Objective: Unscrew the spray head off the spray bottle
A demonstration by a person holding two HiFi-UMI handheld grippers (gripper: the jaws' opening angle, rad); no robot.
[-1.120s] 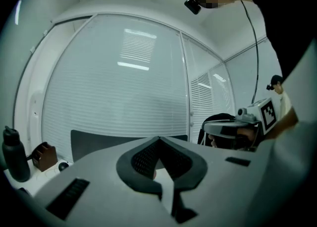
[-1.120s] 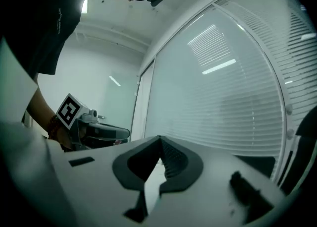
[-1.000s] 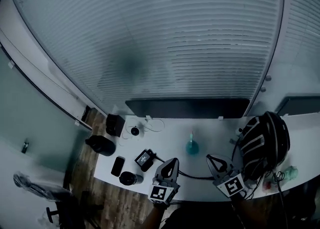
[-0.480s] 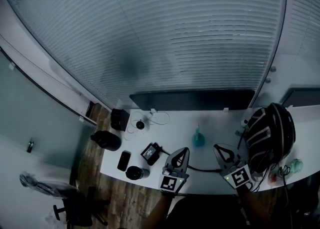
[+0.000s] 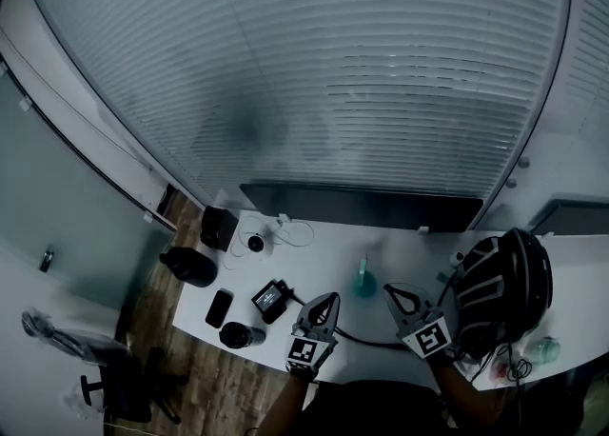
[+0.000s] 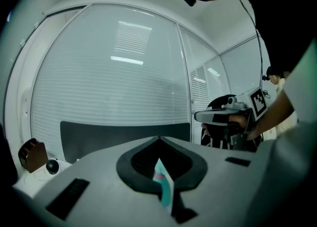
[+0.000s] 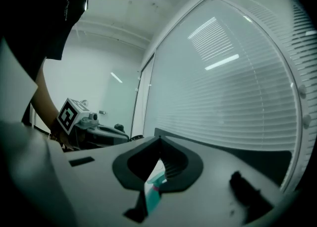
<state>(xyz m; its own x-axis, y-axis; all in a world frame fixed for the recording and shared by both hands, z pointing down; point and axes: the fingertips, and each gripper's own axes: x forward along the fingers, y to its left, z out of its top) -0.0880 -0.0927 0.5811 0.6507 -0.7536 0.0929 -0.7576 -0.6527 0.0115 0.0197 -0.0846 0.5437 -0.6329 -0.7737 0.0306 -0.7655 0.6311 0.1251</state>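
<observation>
A small teal spray bottle (image 5: 364, 280) stands upright on the white table (image 5: 314, 258), a little beyond both grippers. My left gripper (image 5: 325, 300) is at the bottle's near left, shut and empty. At the bottle's near right, my right gripper (image 5: 390, 289) is also shut and empty. In the left gripper view the jaws of the left gripper (image 6: 159, 139) meet, and the spray bottle (image 6: 164, 187) shows through the notch below them. The right gripper view shows the same for the right gripper (image 7: 159, 140), with the spray bottle (image 7: 154, 191) in its notch. Neither gripper touches the bottle.
A black helmet (image 5: 501, 287) sits at the table's right. A dark panel (image 5: 362, 206) runs along the back edge. On the left lie a phone (image 5: 219, 307), a black cup (image 5: 238, 335), a small black device (image 5: 272, 299), a black box (image 5: 219, 227) and a cable (image 5: 366, 337).
The head view has swayed. Both grippers stay shut near the table's front edge, and the right one has drawn slightly closer to the bottle.
</observation>
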